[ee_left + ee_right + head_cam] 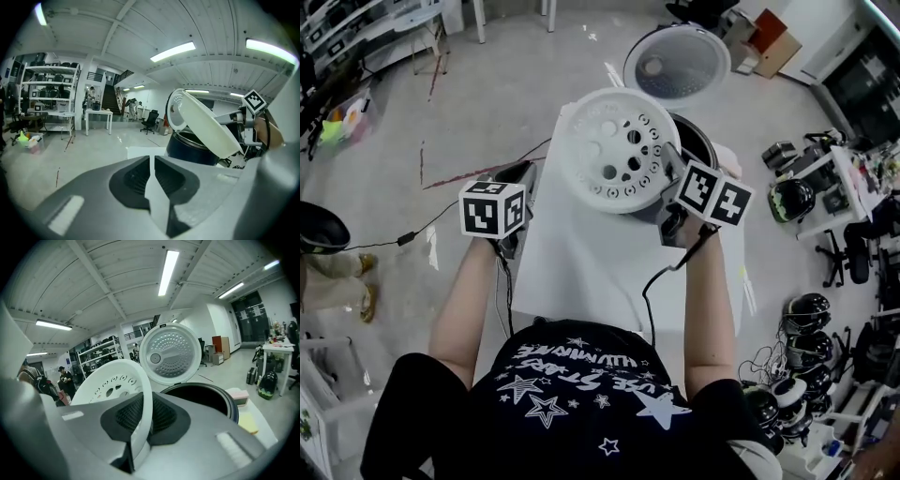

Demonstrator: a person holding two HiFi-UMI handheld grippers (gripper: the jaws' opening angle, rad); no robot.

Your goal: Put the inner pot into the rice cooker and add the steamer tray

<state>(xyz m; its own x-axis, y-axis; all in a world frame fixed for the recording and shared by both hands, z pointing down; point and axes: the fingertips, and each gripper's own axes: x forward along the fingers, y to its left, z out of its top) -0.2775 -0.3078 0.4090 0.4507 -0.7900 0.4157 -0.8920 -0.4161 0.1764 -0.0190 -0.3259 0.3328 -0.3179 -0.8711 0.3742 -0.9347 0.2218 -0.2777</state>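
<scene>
Both forearms reach forward over the white surface (581,272). The right gripper (140,416) points slightly downward and is clamped on the rim of the round white perforated plastic steamer tray (614,150). It holds the tray tilted above the dark metal inner pot (204,399), which sits in the open-lidded dark rice cooker (675,61). The left gripper (152,164) hovers at the surface's left edge, its jaws together and empty.

floor (506,103): pale grey, glossy | ceiling (117,28): ribbed, strip lights (172,51) | furniture: shelving (51,89), white table (98,111), office chair (151,122)
</scene>
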